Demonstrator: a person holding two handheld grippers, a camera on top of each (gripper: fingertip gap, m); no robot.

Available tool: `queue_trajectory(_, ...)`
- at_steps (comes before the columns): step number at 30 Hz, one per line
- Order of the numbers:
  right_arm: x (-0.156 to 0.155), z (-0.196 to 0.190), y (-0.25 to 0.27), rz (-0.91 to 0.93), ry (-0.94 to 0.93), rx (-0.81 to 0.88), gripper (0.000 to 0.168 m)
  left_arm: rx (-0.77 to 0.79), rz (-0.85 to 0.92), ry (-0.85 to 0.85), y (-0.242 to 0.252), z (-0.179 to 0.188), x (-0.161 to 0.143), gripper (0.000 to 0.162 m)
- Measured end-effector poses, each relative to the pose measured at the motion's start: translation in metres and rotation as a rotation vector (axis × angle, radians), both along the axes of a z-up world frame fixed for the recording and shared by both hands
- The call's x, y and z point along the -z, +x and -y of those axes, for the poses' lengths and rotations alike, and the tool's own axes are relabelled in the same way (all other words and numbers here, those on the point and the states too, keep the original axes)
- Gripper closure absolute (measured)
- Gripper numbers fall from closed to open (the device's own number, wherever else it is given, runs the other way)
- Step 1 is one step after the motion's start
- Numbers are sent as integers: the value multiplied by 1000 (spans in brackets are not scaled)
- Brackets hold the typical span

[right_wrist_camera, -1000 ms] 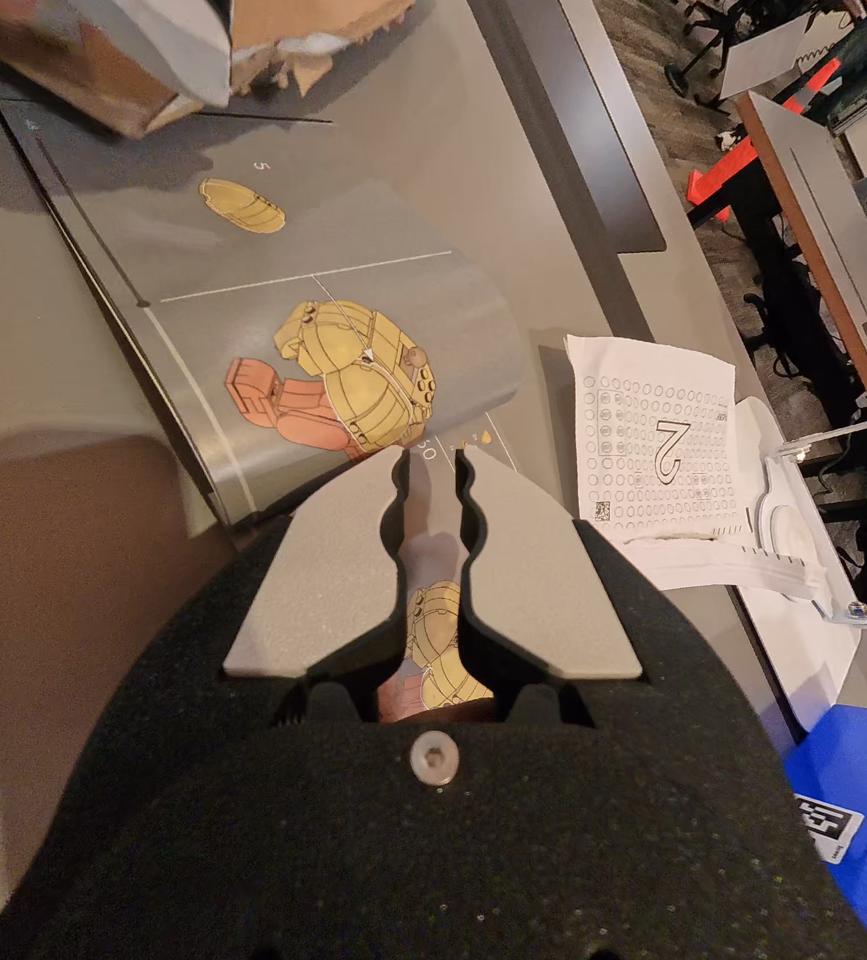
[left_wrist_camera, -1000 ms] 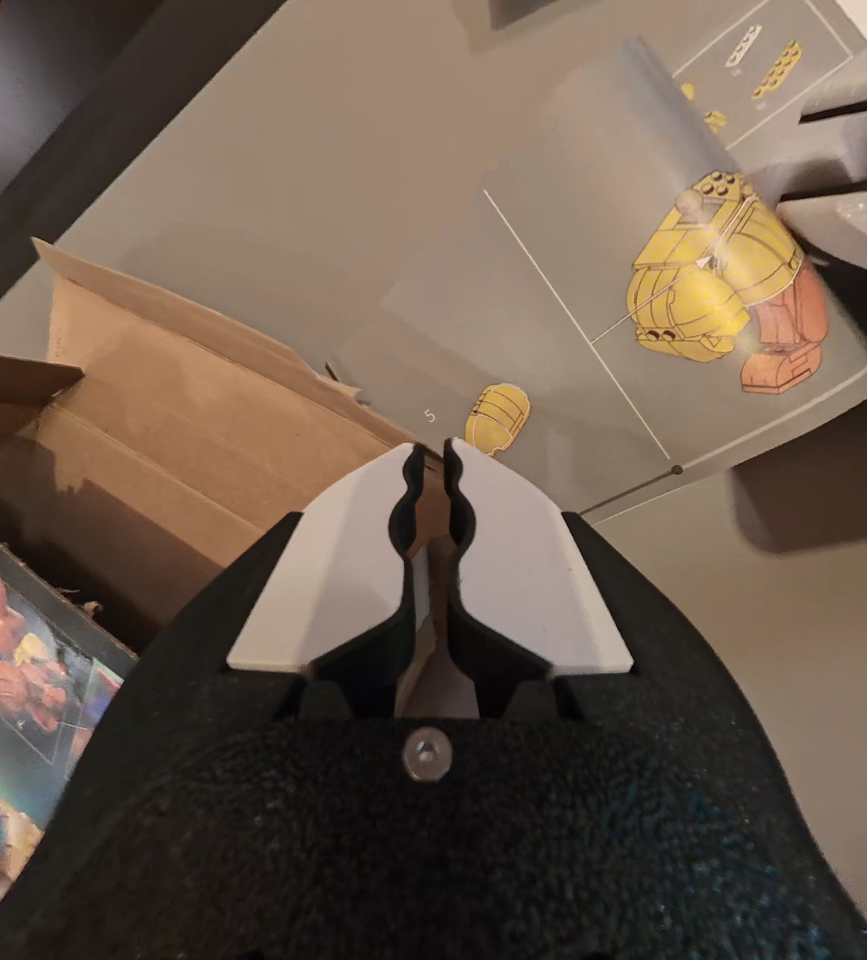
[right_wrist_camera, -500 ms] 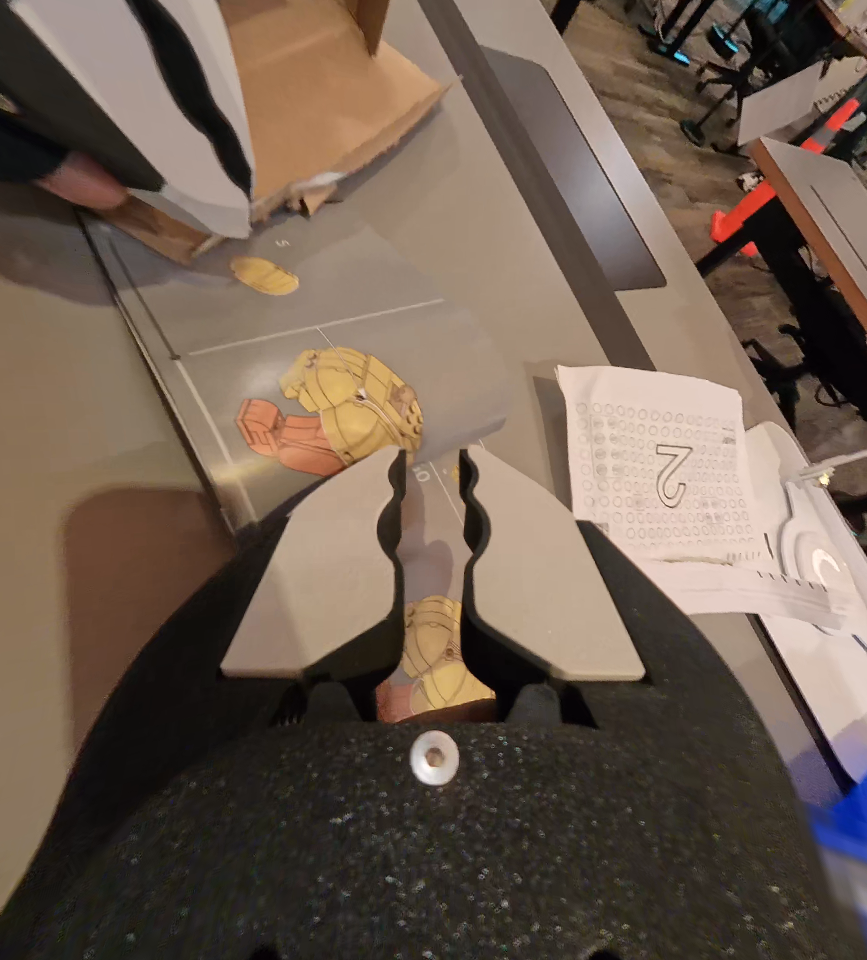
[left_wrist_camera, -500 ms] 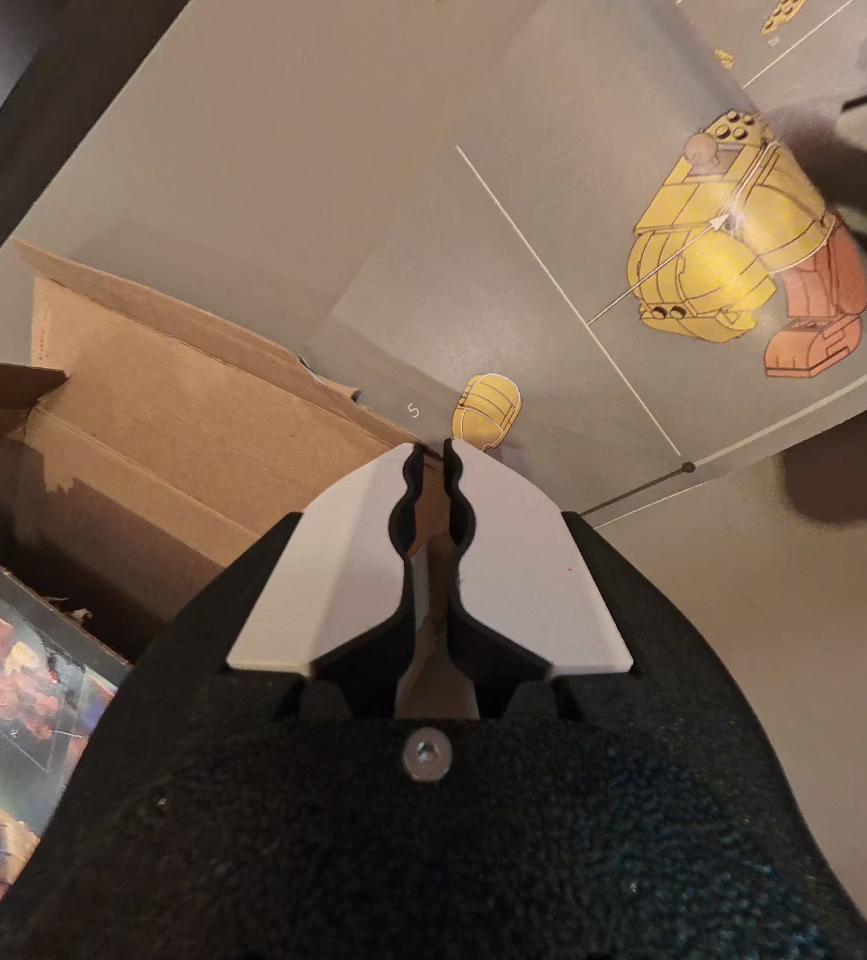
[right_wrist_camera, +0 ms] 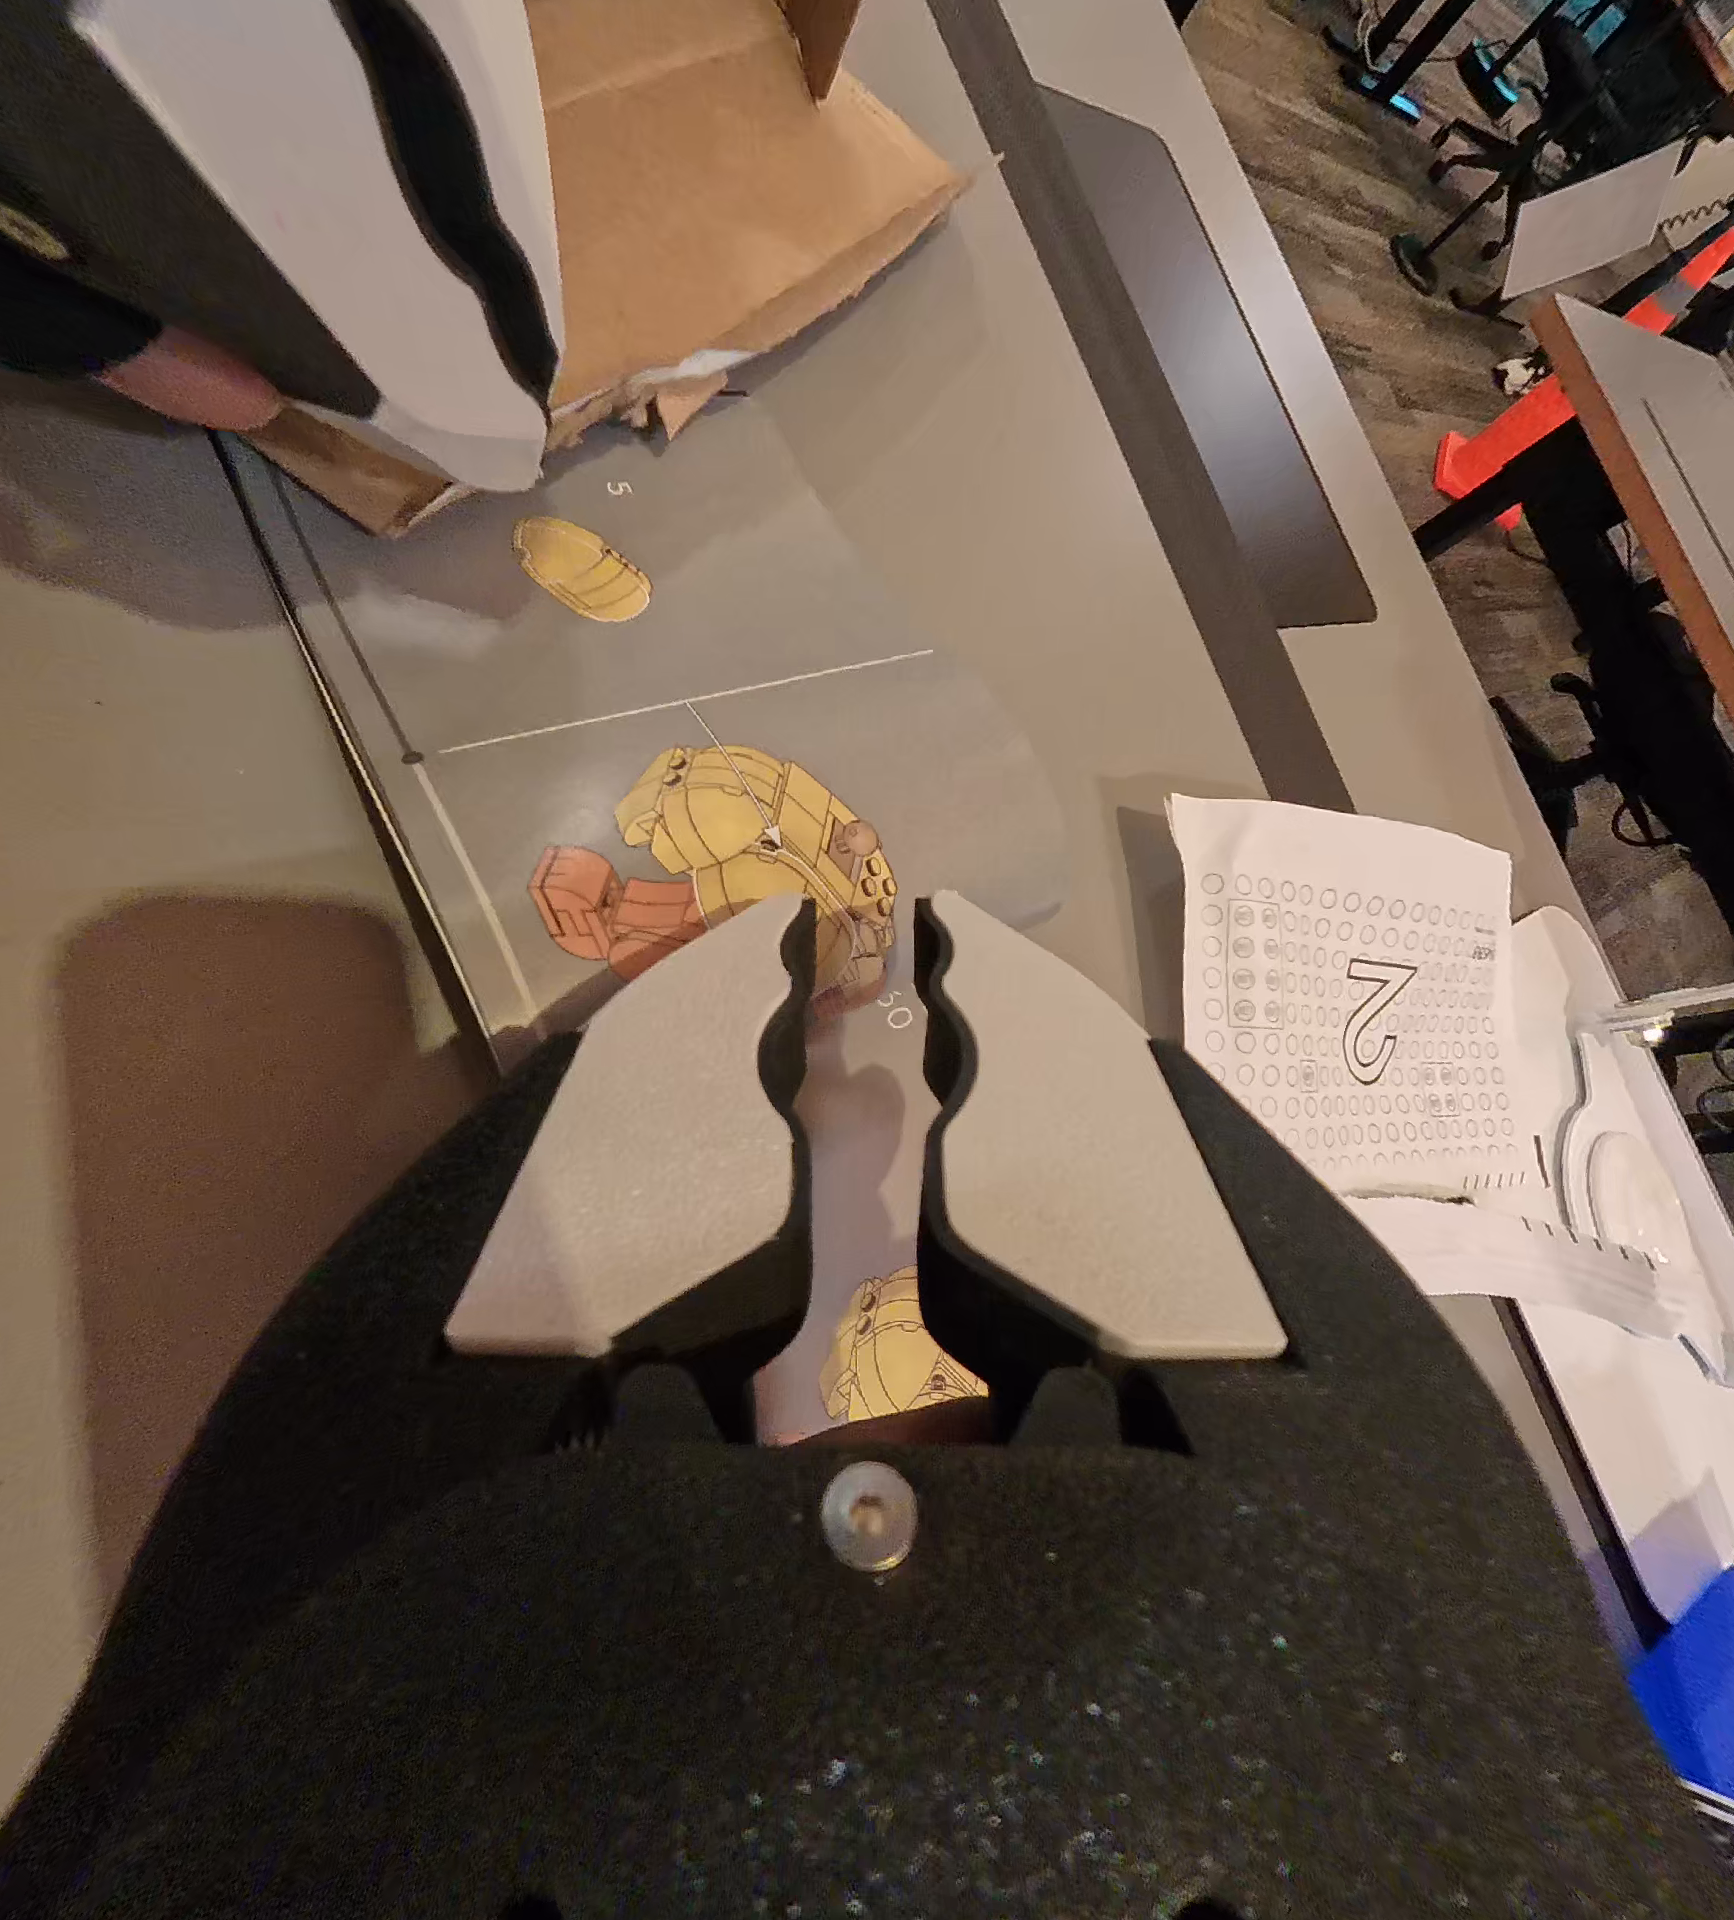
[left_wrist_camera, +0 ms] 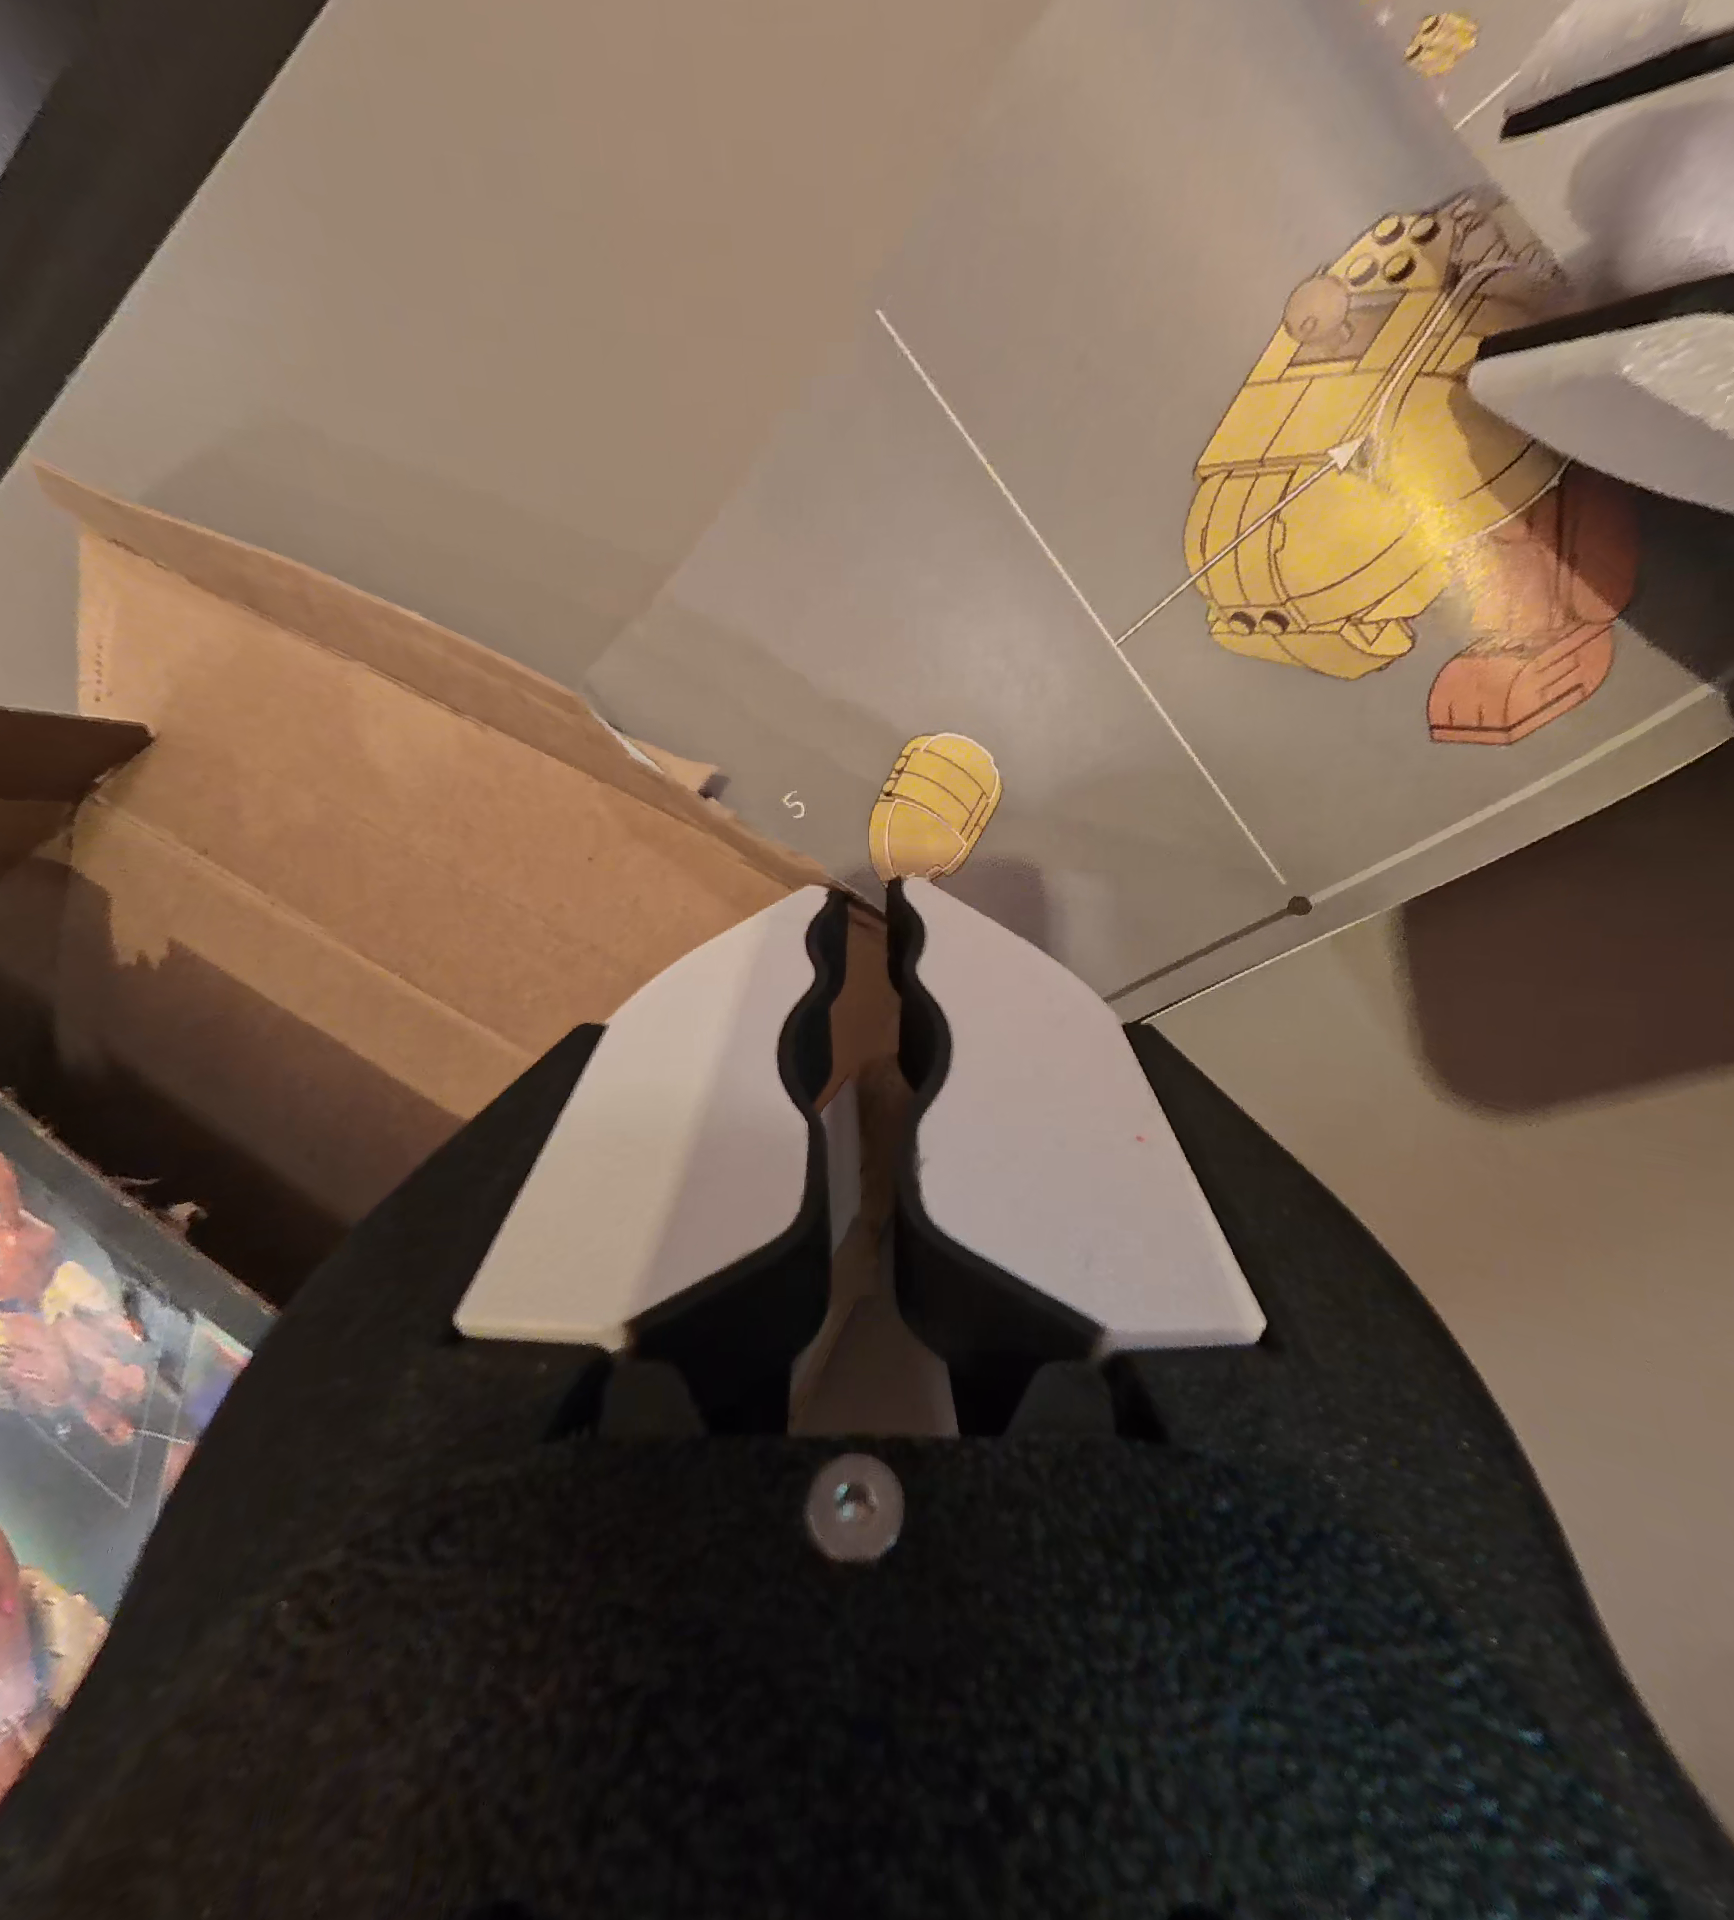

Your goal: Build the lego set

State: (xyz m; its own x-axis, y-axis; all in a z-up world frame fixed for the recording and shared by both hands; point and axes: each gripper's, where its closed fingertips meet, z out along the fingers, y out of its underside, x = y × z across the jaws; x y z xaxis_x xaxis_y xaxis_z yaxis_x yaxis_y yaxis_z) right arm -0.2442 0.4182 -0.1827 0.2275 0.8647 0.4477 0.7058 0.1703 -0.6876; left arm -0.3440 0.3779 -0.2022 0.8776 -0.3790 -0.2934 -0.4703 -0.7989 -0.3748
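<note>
left gripper: jaws nearly shut on a torn flap of the cardboard box, at the booklet's far-left corner | right gripper: jaws slightly apart, nothing between, over instruction booklet lying open on grey table | numbered paper bag right of booklet

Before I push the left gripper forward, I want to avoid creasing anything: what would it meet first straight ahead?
Probably the instruction booklet: the left gripper points at its open page, just beside the torn cardboard box. Depth is unclear.
</note>
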Motion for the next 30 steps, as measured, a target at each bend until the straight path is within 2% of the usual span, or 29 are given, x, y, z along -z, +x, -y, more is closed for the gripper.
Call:
queue_trajectory(10,0,0,1,-7,6,3,152,13,9,-6,2,0,4,153)
queue_trajectory(16,-1,-1,3,-35,-29,12,151,17,56,48,7,-4,-2,142)
queue_trajectory(25,-6,-6,9,-89,-75,36,149,58,245,314,26,-23,-42,141)
queue_trajectory(30,-20,-3,21,-156,-100,62,149,137,365,493,49,-30,-67,141)
